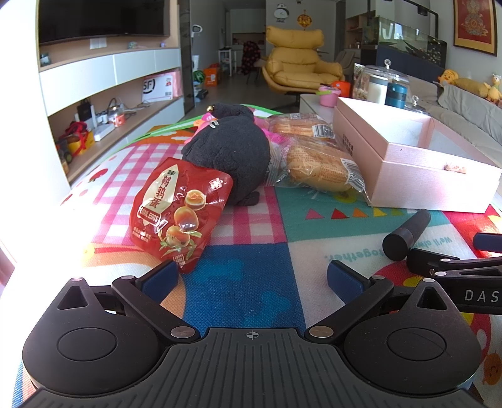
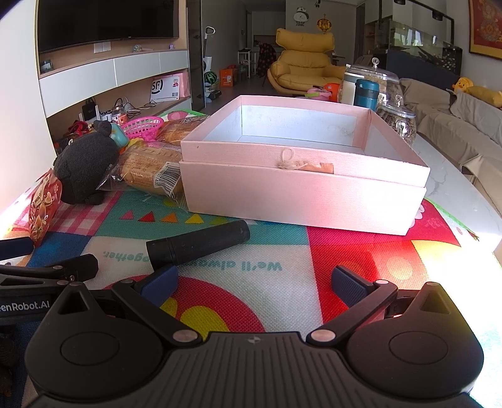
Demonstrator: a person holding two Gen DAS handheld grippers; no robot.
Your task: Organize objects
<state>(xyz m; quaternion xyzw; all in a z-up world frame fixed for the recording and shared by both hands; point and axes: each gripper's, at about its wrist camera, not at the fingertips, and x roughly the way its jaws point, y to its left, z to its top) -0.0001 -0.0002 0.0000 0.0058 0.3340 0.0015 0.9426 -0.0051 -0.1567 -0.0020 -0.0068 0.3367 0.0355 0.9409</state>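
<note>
An open pink box (image 2: 301, 191) sits on a colourful mat (image 2: 345, 251); it also shows in the left wrist view (image 1: 433, 175). A black cylinder (image 2: 197, 244) lies in front of it, seen too in the left wrist view (image 1: 406, 233). A red quail-egg packet (image 1: 178, 213), a black plush toy (image 1: 232, 153) and two wrapped bread packs (image 1: 317, 166) lie left of the box. My left gripper (image 1: 251, 276) is open and empty, just short of the packet. My right gripper (image 2: 254, 282) is open and empty, its left finger near the cylinder.
A pink plastic basket (image 2: 142, 125) sits behind the plush toy. Glass jars (image 2: 395, 122) and a teal flask (image 2: 365, 92) stand behind the box. A yellow armchair (image 1: 298, 62) is farther back. Shelves with a TV (image 1: 100, 18) line the left wall.
</note>
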